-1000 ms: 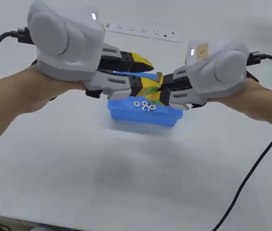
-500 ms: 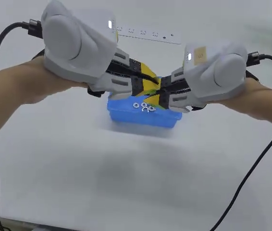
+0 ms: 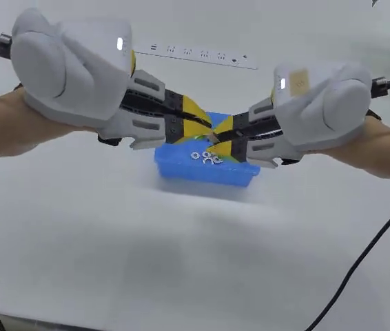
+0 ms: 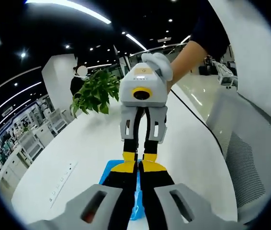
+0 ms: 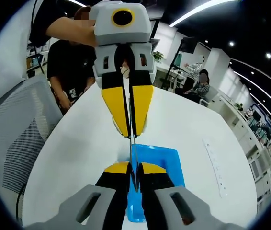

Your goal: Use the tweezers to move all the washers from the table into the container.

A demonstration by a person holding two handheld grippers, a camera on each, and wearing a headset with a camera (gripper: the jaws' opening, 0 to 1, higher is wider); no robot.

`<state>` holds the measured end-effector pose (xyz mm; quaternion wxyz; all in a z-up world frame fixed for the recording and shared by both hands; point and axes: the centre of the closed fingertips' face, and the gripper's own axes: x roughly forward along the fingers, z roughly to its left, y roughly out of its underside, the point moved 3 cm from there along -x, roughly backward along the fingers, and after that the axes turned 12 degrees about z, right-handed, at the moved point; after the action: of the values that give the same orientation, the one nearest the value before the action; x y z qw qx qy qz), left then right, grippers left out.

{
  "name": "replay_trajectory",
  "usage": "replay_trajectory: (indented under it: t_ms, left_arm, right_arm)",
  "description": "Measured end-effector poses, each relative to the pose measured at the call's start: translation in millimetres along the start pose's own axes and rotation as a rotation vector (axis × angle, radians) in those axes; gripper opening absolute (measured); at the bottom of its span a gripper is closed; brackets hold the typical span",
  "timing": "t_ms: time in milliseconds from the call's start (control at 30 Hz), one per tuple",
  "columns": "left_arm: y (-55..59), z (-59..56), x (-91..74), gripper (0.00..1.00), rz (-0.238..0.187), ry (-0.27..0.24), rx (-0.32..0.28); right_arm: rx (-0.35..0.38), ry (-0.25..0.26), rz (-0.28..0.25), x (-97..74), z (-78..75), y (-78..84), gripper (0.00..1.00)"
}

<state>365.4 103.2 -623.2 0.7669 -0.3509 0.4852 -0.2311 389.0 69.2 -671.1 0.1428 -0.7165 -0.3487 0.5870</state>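
Note:
A blue container (image 3: 181, 169) sits mid-table with several washers (image 3: 207, 158) lying in it. Just above it my two grippers meet tip to tip. In the head view the left gripper (image 3: 205, 127) comes in from the left and the right gripper (image 3: 222, 136) from the right. In the right gripper view the thin tweezers (image 5: 131, 153) run from my right gripper (image 5: 130, 168) up between the yellow jaws of the left gripper (image 5: 129, 134), over the container (image 5: 159, 163). Both pairs of jaws look shut on the tweezers. The left gripper view has its own jaws (image 4: 139, 167) shut, facing the right gripper (image 4: 142, 155).
A white power strip (image 3: 195, 54) lies at the table's far edge behind the container. Cables trail from both grippers across the white table (image 3: 181, 262). A mesh chair (image 5: 20, 143) and people stand beyond the table's end.
The left gripper has dropped and swung so its jaws now meet the right gripper's tips over the container. The head camera has shifted a little.

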Motion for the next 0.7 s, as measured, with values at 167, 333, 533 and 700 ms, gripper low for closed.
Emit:
replay_trajectory:
  t_ms: [167,333,533,700]
  left_arm:
    - [3.3,-8.4,-1.2,0.05,0.004,0.000,-0.005]
    - [-0.6,-13.1,-5.1,0.06,-0.047,0.000,-0.045]
    - [-2.3,-18.5,-8.2,0.06,-0.050,0.010,-0.046]
    - [4.3,-23.3,-6.6,0.06,-0.012,0.014,-0.024]
  right_arm:
    - [0.008,-0.009,0.010,-4.5,8.9,1.0,0.08]
    - [0.020,-0.009,0.008,-10.5,14.2,-1.0,0.08]
    - [0.013,0.001,0.014,-15.9,19.0,-3.3,0.08]
    - [0.001,-0.001,0.028,-16.1,23.6,-2.8,0.08]
